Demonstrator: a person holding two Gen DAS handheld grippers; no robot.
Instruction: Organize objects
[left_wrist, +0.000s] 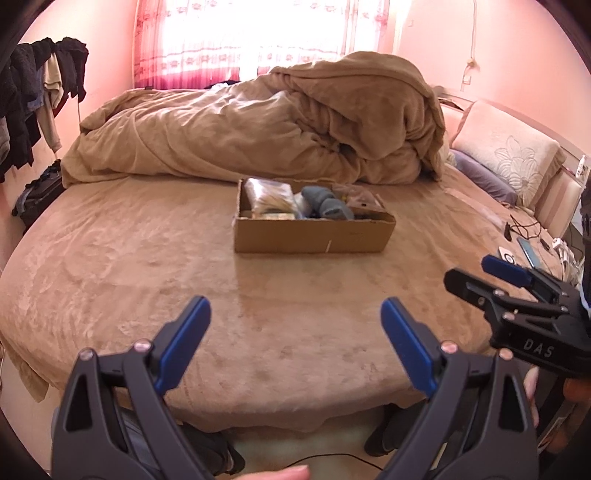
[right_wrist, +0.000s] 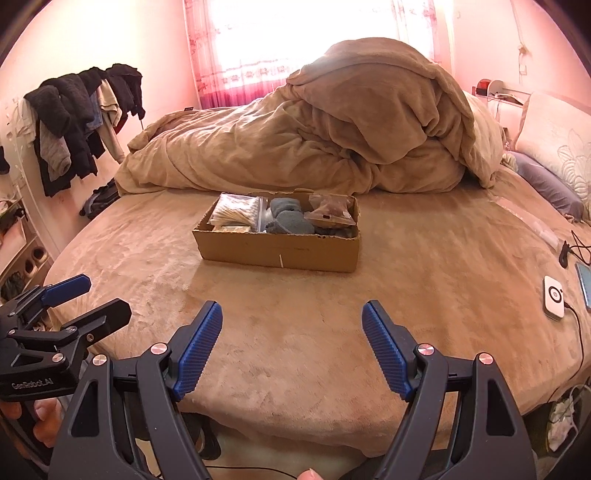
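A shallow rectangular cardboard box (right_wrist: 279, 249) with a torn rim sits mid-bed on the plush tan bed cover (right_wrist: 295, 350). Inside lie a clear bag of cotton swabs (right_wrist: 236, 216), soft grey socks (right_wrist: 290, 221) and a brownish packet (right_wrist: 330, 210). Behind it a crumpled fleece duvet (right_wrist: 332, 140) is heaped high. Smooth, bare cover stretches from the box to the bed's near edge. The left hand-held gripper (left_wrist: 295, 325) and right hand-held gripper (right_wrist: 291, 328) hover over that edge, ribbed blue pads spread wide, holding nothing.

The bed (right_wrist: 295, 350) carries a cardboard box (right_wrist: 279, 253), heaped duvet (right_wrist: 314, 147) and pillows (left_wrist: 506, 158).
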